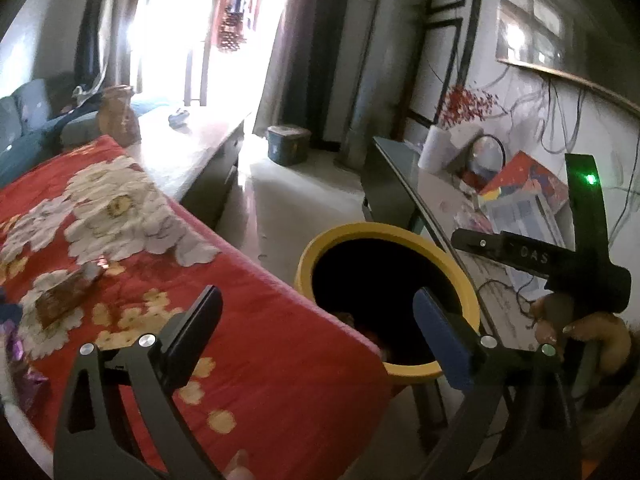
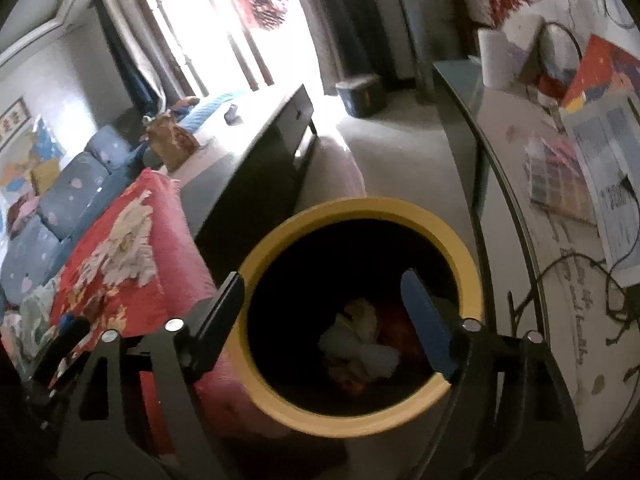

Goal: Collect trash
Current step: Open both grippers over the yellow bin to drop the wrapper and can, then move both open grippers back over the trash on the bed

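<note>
**Right wrist view: both tongs empty over the bin**

Your right gripper (image 2: 320, 312) gapes above the yellow bin (image 2: 360, 216), crumpled trash (image 2: 360, 344) inside. Your left gripper (image 1: 320, 328) gapes too. The brown wrapper (image 1: 64, 292) remains on the red blanket (image 1: 260, 340); grab low and you'll snag fabric.

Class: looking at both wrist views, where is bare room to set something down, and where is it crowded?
Free: the pale cabinet top between the brown bag and the small dark object; the floor beyond the yellow bin. Crowded: the glass table, covered with papers and cables.
</note>
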`<move>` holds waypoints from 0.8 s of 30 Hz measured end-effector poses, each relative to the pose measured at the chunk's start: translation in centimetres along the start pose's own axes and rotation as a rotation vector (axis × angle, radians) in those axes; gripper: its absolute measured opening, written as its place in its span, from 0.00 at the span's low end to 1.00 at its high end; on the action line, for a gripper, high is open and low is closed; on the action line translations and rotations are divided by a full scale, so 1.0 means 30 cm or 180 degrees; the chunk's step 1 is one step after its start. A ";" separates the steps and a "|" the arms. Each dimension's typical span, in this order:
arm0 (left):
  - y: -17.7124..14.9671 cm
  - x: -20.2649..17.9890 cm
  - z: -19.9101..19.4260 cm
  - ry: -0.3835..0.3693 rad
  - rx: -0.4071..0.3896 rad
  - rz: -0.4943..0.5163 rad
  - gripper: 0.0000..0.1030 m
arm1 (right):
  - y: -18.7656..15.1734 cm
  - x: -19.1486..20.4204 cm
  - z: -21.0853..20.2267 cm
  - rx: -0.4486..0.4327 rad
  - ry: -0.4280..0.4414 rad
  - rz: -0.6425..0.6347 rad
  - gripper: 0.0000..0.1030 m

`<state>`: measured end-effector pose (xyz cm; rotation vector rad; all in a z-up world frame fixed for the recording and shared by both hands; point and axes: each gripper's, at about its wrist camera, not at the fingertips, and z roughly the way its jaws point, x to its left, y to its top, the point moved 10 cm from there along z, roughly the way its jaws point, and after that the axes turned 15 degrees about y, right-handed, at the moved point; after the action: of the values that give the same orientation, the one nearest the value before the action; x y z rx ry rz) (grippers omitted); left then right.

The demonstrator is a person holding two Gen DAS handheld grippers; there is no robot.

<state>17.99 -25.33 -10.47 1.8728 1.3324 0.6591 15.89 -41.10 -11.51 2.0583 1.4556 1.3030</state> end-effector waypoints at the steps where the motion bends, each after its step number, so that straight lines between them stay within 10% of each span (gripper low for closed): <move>1: 0.002 0.013 -0.013 0.0027 -0.0019 -0.0017 0.91 | 0.001 0.017 -0.001 -0.0005 0.0011 -0.0033 0.76; 24: -0.004 0.333 -0.178 0.0604 -0.0260 -0.0532 0.94 | -0.055 0.320 0.009 0.0002 0.0361 -0.0570 0.86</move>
<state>17.19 -14.45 -7.42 1.6455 1.5400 0.8067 15.83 -32.02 -8.00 1.8320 1.6465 1.3645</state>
